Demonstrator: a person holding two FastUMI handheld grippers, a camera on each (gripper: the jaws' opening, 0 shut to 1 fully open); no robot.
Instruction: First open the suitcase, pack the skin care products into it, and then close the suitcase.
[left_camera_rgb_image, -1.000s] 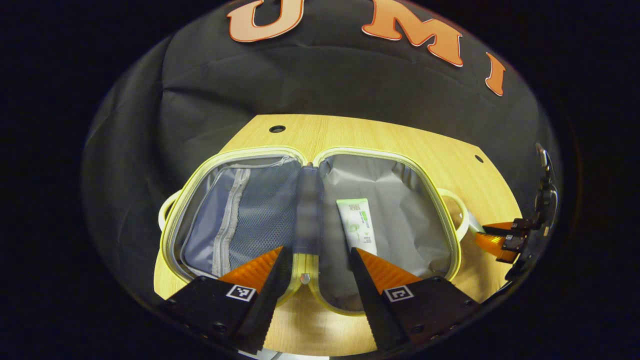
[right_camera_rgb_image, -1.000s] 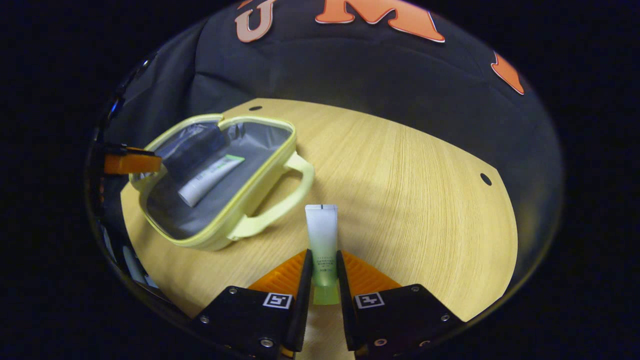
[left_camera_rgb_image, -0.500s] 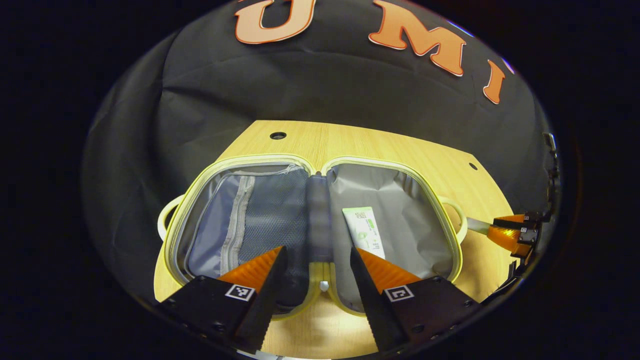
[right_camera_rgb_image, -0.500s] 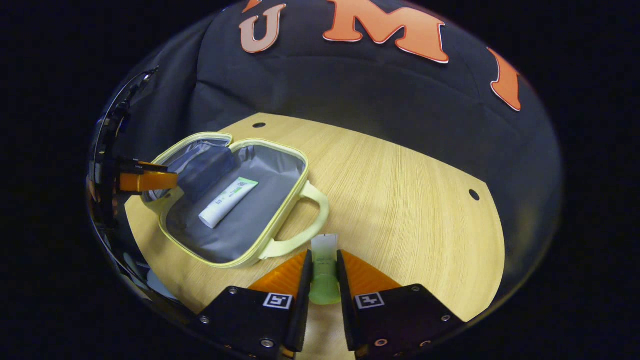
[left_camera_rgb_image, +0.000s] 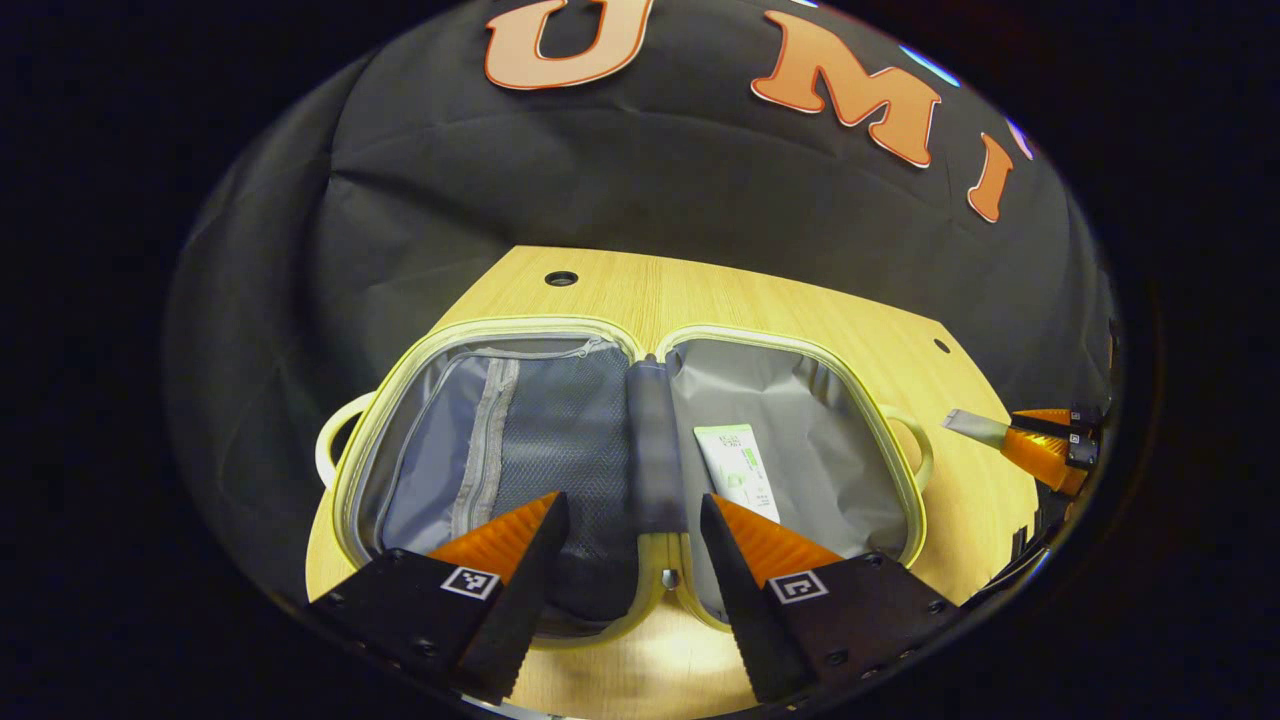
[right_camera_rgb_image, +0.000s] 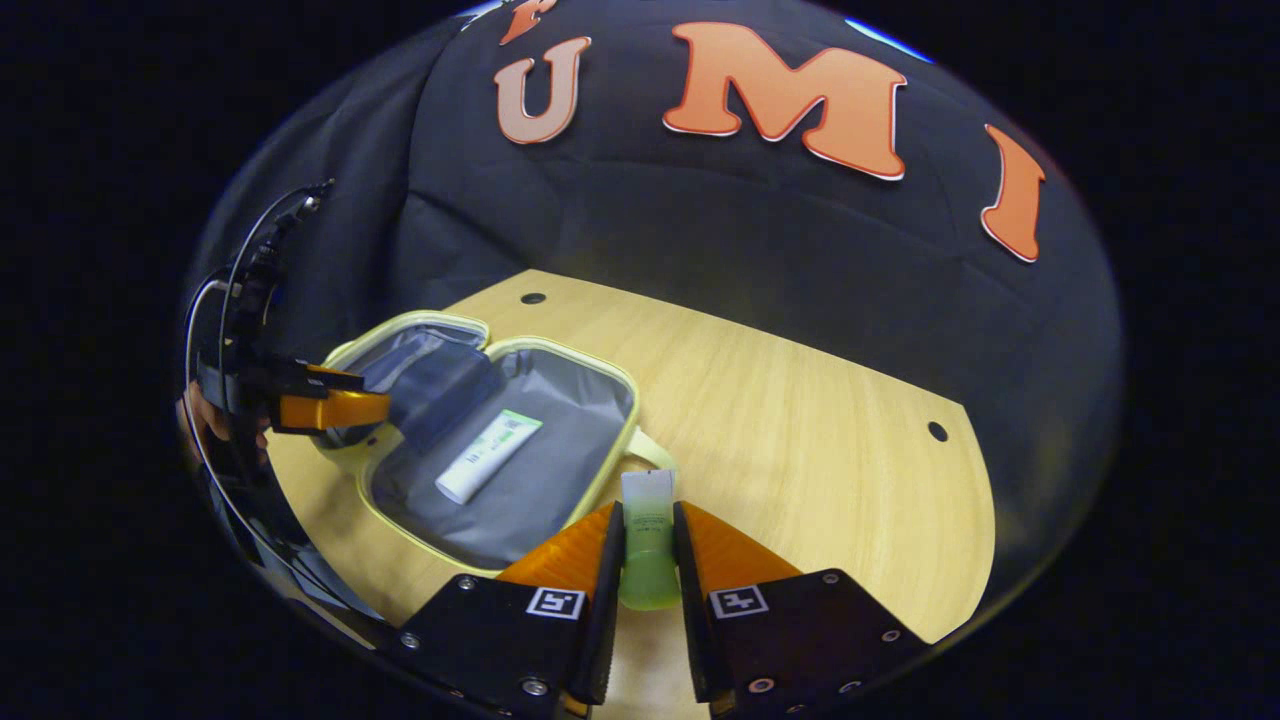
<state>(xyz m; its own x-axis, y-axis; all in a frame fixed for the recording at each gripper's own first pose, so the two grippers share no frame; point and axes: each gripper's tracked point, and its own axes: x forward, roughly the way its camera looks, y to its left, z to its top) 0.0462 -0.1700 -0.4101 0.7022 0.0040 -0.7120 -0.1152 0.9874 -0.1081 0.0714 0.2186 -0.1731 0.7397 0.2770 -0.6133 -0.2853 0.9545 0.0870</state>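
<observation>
A pale yellow suitcase (left_camera_rgb_image: 455, 335) (right_camera_rgb_image: 610, 455) lies fully open on the wooden table, grey lining up. A white tube with green print (left_camera_rgb_image: 741, 471) (right_camera_rgb_image: 489, 456) rests in its right half; the left half has a zipped mesh pocket (left_camera_rgb_image: 520, 440). My left gripper (left_camera_rgb_image: 630, 520) hovers open over the near edge of the case, by the hinge. My right gripper (right_camera_rgb_image: 648, 535) is shut on a green-and-clear tube (right_camera_rgb_image: 648, 545), lifted above the table beside the case handle. That gripper with its tube (left_camera_rgb_image: 1040, 440) also appears at the far right of the left gripper view.
The wooden table (right_camera_rgb_image: 800, 430) stretches to the right of the case, with small round holes (right_camera_rgb_image: 936, 431) near its back edge. Black cloth hangs behind. The left gripper (right_camera_rgb_image: 330, 405) and a hand (right_camera_rgb_image: 200, 420) are at the left in the right gripper view.
My right gripper has lifted the green tube off the table and drawn back from it. My left gripper has risen and pulled back slightly, staying open.
</observation>
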